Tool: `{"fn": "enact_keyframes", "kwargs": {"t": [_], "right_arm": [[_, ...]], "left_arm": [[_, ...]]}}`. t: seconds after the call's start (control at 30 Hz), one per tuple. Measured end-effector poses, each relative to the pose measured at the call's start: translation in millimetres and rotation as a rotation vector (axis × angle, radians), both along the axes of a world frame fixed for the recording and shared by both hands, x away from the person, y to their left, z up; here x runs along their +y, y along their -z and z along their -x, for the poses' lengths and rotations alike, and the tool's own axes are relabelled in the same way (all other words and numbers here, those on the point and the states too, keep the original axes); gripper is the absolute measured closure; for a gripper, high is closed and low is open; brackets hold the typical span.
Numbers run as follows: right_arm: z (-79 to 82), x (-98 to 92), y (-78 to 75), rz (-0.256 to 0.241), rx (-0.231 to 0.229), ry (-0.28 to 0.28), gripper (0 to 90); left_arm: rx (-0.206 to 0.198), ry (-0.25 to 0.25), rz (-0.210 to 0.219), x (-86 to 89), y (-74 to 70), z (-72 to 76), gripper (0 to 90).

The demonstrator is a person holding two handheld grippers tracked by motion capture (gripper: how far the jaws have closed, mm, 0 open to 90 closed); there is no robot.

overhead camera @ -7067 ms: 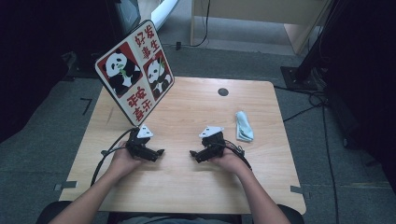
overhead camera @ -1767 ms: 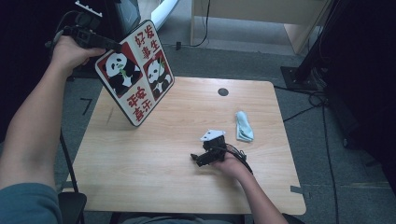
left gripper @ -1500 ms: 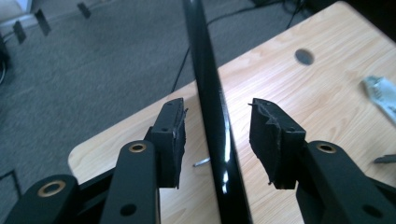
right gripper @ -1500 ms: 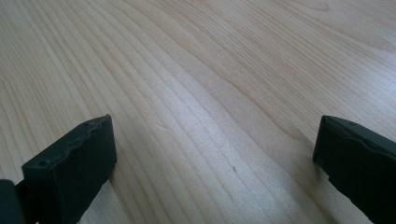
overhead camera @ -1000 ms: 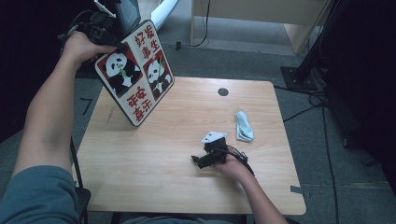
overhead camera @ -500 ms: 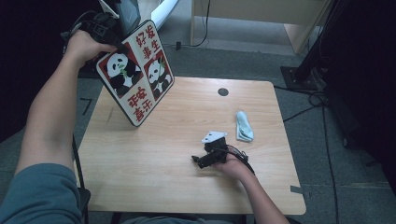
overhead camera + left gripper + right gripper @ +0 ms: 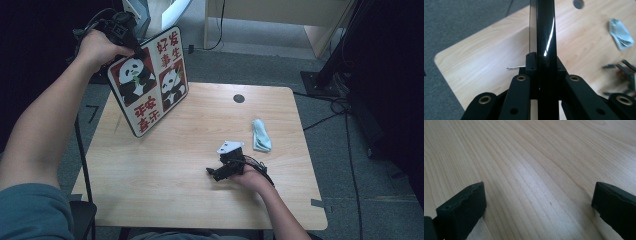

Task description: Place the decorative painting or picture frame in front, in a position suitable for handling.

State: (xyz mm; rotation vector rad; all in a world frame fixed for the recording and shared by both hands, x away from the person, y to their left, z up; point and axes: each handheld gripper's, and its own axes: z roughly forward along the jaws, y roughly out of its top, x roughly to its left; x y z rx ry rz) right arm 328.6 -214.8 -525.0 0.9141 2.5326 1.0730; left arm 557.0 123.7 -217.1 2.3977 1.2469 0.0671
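Note:
A panda picture board [image 7: 150,80] with red characters stands tilted at the table's far left. My left gripper [image 7: 125,32] is shut on its top left corner. In the left gripper view the board's thin black edge [image 7: 545,30] runs straight up out of the closed left gripper [image 7: 545,62]. My right gripper [image 7: 216,173] rests on the table [image 7: 150,170] at the front right, open. Bare wood lies between the wide-apart jaws of the right gripper [image 7: 539,200].
A folded pale blue cloth [image 7: 260,135] lies at the table's right, also seen from the left gripper [image 7: 620,33]. A round black cable hole [image 7: 239,98] sits near the far edge. Grey carpet and trailing cables surround the table.
The left hand has left the table, reached up to the board's top corner and closed its gripper on the edge. The right gripper has stayed where it was.

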Motion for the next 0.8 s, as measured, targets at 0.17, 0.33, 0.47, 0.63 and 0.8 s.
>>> {"fn": "enact_keyframes", "kwargs": {"t": [0.17, 0.33, 0.47, 0.63, 0.8], "right_arm": [[0.1, -3.5, 0.0, -0.001, 0.003, -0.008, 0.0], [1.2, -10.6, -0.1, 0.001, 0.007, -0.009, 0.0], [1.4, -17.2, 0.1, 0.0, 0.003, -0.006, 0.0], [2.4, -23.3, 0.1, 0.001, 0.003, 0.006, 0.0], [2.0, -24.4, 0.0, 0.003, 0.003, 0.01, 0.0]], "left_arm": [[0.002, 0.049, 0.039, -3.9, -11.8, 29.5, 81.8], [0.001, 0.102, 0.075, -11.6, -15.1, 64.1, 81.7], [0.003, 0.148, 0.087, -23.2, -15.1, 90.3, 81.8], [-0.007, 0.182, 0.12, -34.5, -9.1, 119.9, 81.8], [0.007, 0.213, 0.131, -44.6, 1.9, 135.9, 81.8]]}}
